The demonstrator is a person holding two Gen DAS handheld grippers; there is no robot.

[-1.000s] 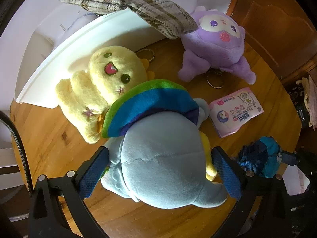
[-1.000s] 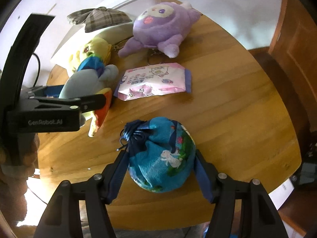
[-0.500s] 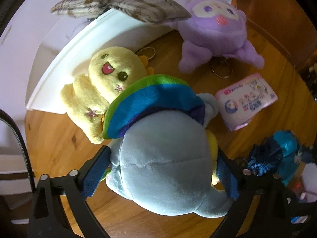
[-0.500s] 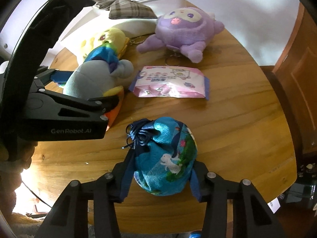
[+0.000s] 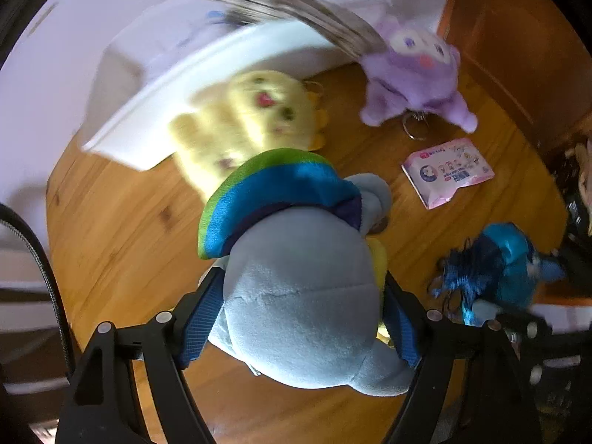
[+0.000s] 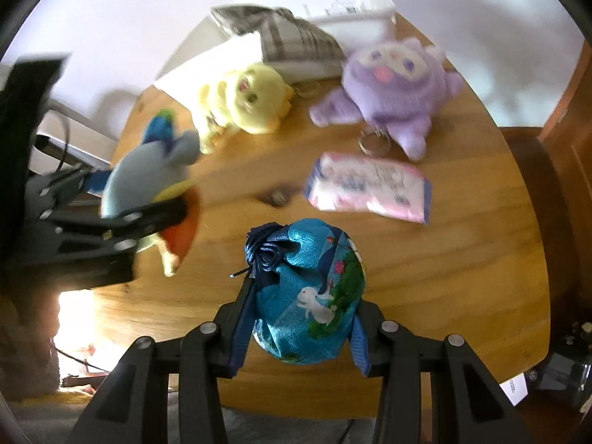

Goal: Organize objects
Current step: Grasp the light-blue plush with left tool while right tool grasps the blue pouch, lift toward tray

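Two claws grip: left claw [image 5: 301, 318] squeezes the grey-blue plush [image 5: 303, 296] above the desk [image 5: 118, 229]; right claw [image 6: 301, 329] clamps the blue drawstring pouch [image 6: 310, 292] near the desk's front edge

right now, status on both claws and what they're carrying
Left claw shut on grey-blue plush, lifted off table. Right claw shut on teal drawstring pouch. Yellow plush, purple plush, pink packet lie ahead before white bin.
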